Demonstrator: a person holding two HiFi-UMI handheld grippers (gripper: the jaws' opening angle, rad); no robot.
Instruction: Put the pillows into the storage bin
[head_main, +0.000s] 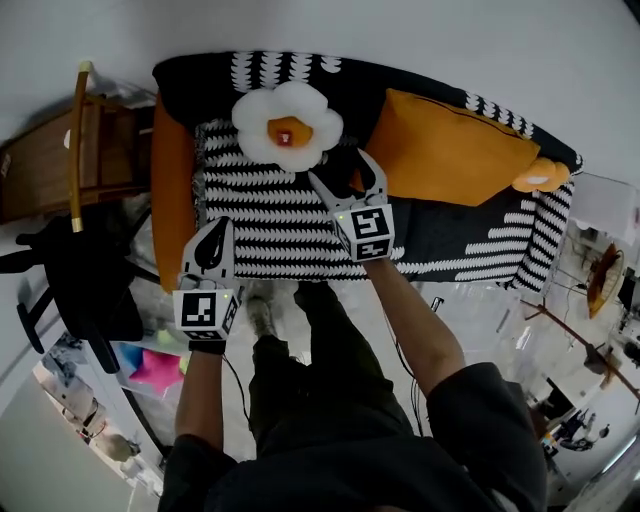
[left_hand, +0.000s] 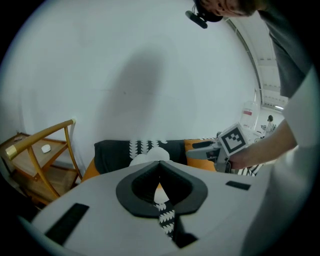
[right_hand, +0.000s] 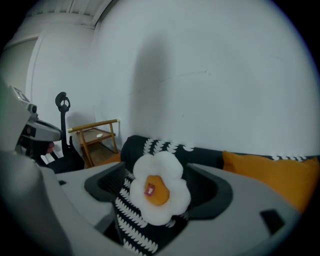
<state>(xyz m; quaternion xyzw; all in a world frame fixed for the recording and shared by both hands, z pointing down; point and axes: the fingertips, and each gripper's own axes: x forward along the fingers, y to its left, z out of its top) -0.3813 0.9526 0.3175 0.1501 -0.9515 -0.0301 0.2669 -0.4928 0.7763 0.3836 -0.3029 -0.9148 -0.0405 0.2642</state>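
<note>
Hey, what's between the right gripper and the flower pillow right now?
Only bare black-and-white sofa cover; the head view shows the open right gripper just short of the flower pillow.

Flower pillow mostly hidden behind left gripper; orange pillow lower edge behind right gripper.

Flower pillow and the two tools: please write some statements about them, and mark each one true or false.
1. The flower pillow lies on the sofa. True.
2. The right tool is shut on the flower pillow. False: its jaws stand apart and point toward the pillow without gripping it.
3. The left tool has its jaws together and holds nothing. True.
4. The left tool holds the orange pillow. False: that pillow rests on the sofa, to the right of the flower pillow.
</note>
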